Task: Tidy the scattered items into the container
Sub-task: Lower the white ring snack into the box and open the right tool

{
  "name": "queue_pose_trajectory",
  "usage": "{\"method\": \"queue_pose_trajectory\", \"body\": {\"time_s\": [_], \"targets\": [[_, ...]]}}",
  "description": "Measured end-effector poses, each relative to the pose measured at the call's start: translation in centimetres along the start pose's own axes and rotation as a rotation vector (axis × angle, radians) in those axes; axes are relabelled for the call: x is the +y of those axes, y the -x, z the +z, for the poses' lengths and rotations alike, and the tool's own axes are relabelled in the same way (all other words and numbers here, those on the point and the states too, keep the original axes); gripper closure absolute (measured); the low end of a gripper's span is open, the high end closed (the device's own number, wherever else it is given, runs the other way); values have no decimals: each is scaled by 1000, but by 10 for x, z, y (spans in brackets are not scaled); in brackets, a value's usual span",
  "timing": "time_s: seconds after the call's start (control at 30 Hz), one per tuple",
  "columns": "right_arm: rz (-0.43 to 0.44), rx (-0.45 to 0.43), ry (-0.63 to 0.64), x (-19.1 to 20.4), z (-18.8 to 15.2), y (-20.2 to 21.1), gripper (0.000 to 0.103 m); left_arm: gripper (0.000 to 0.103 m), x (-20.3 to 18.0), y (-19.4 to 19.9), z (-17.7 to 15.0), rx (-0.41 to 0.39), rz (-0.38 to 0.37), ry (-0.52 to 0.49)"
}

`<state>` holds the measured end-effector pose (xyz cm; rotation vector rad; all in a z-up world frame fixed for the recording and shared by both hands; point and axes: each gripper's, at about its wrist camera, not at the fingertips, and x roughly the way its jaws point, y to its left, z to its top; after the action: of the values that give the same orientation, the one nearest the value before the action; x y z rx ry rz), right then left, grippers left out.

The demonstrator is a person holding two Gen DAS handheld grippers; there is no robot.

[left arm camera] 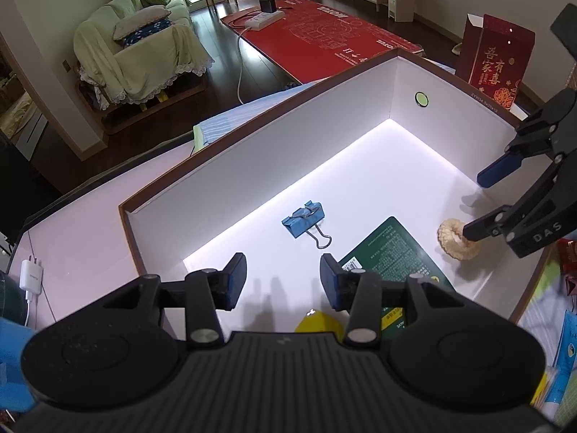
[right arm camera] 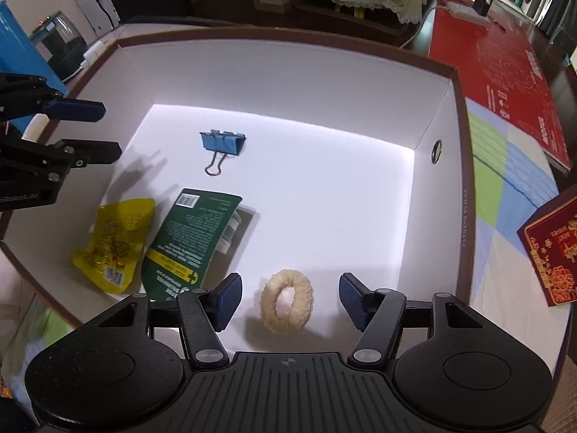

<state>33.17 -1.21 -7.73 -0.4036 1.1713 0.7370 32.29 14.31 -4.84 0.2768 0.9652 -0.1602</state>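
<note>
Inside white box (right arm camera: 119, 72): one blue binder clip (right arm camera: 223, 143), one green packet (right arm camera: 187, 238), one yellow sachet (right arm camera: 115, 243), one cream ring (right arm camera: 286, 301). Left gripper (left arm camera: 283, 279) and right gripper (right arm camera: 288, 301): both spread, empty. Legible: "DAS".

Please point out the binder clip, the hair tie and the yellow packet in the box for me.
binder clip (right arm camera: 223, 143), right wrist view, on its blue body.
hair tie (right arm camera: 304, 302), right wrist view, on the right side of its cream ring.
yellow packet (right arm camera: 115, 241), right wrist view, on its middle.
</note>
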Motion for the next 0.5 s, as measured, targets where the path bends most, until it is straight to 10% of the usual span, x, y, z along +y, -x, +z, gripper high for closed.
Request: {"method": "queue_pose_trajectory", "body": {"time_s": [0.5], "targets": [[-14,-75,-13,17,-18,47,40,57,-15,45,-10,-51,34,-10]]}}
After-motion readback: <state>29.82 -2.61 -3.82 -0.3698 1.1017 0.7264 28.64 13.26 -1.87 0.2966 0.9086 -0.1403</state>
